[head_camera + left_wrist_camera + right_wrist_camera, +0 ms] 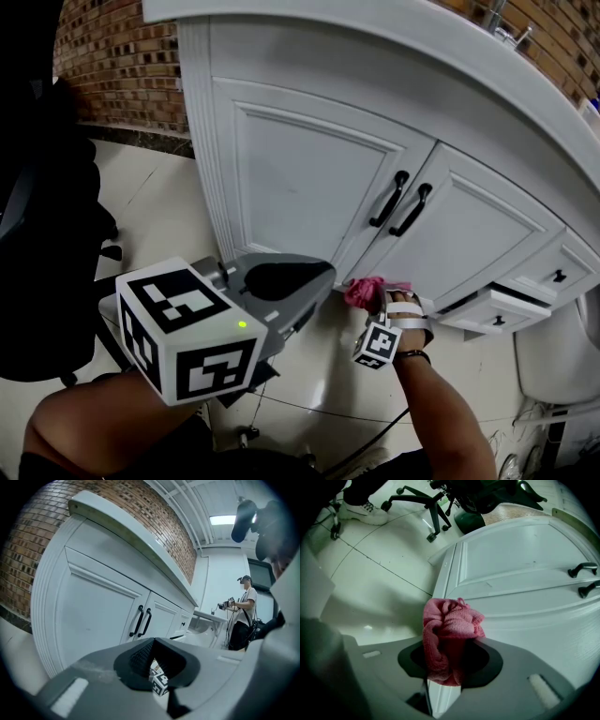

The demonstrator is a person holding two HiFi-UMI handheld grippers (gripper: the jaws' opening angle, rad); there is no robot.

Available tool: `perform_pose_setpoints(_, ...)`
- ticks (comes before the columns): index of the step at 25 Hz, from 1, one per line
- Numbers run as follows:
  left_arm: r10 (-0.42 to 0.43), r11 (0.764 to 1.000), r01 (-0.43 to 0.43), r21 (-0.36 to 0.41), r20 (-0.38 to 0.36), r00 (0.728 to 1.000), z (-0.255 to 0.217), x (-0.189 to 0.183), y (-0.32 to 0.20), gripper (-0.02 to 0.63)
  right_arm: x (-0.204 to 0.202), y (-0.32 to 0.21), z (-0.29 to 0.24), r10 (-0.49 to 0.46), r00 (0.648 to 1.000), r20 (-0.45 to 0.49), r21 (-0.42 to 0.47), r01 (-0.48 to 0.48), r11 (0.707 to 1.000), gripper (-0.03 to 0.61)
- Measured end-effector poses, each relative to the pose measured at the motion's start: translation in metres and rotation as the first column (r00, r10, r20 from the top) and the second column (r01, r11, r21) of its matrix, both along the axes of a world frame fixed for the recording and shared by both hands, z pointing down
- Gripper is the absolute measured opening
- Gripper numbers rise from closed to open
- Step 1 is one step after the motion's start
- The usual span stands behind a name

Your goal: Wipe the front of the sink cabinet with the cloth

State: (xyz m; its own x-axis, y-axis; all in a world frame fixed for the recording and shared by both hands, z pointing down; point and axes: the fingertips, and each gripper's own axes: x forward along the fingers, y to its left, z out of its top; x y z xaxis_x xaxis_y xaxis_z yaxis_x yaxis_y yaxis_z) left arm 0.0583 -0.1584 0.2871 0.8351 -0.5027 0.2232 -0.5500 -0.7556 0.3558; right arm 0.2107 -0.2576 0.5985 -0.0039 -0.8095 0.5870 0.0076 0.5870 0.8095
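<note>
The white sink cabinet [300, 178] has two panelled doors with black handles [401, 202]. A pink cloth [364, 292] is bunched against the bottom edge of the cabinet front, below the handles, with my right gripper [380, 307] shut on it. In the right gripper view the cloth [451, 623] bulges out past the jaws and touches the cabinet [525, 573] low on the door. My left gripper [319, 274] hangs off the left door, its jaws shut and holding nothing. In its own view the left gripper [154, 643] points at the cabinet [93, 616].
A black office chair [47, 234] stands on the tiled floor to the left. A lower drawer [492, 314] stands pulled out at the right, beside a white basin [553, 361]. Another person [243, 616] stands far off. A chair base [426, 506] lies behind.
</note>
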Motion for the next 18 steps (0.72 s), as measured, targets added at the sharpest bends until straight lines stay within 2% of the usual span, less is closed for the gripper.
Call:
perform_pose_setpoints(2,-0.014,1.0,0.014,0.003,0.002,1.0,0.001,-0.002,-0.002,0.003,-0.002,0.001,0.0,0.008,1.0,0.028,-0.038,-0.007,0.999,0.143)
perform_pose_setpoints(5,-0.017,1.0,0.017,0.004,0.005,1.0,0.002,-0.002,-0.003,0.003,-0.009,0.007,-0.01,0.01,0.991,0.134,-0.082,0.001,0.997,0.144)
perform_pose_setpoints(8,-0.018,1.0,0.018,0.008,0.005,1.0,0.001,-0.006,-0.001,0.003,-0.029,0.019,-0.042,-0.022,0.968,0.249,-0.057,0.037,0.998,0.146)
perform_pose_setpoints(11,-0.044,0.999,0.045,0.014,-0.012,0.999,-0.005,-0.015,-0.003,0.003,-0.061,0.031,-0.1,-0.073,0.917,0.391,0.026,0.068,0.997,0.146)
perform_pose_setpoints(13,-0.053,0.998,0.053,0.02,-0.025,0.998,-0.009,-0.016,-0.004,0.003,-0.078,0.038,-0.15,-0.126,0.883,0.452,0.12,0.08,0.99,0.146)
perform_pose_setpoints(18,-0.024,1.0,0.025,0.013,-0.039,0.999,-0.01,-0.006,0.005,0.003,-0.096,0.047,-0.269,-0.231,0.833,0.503,0.362,0.04,0.931,0.146)
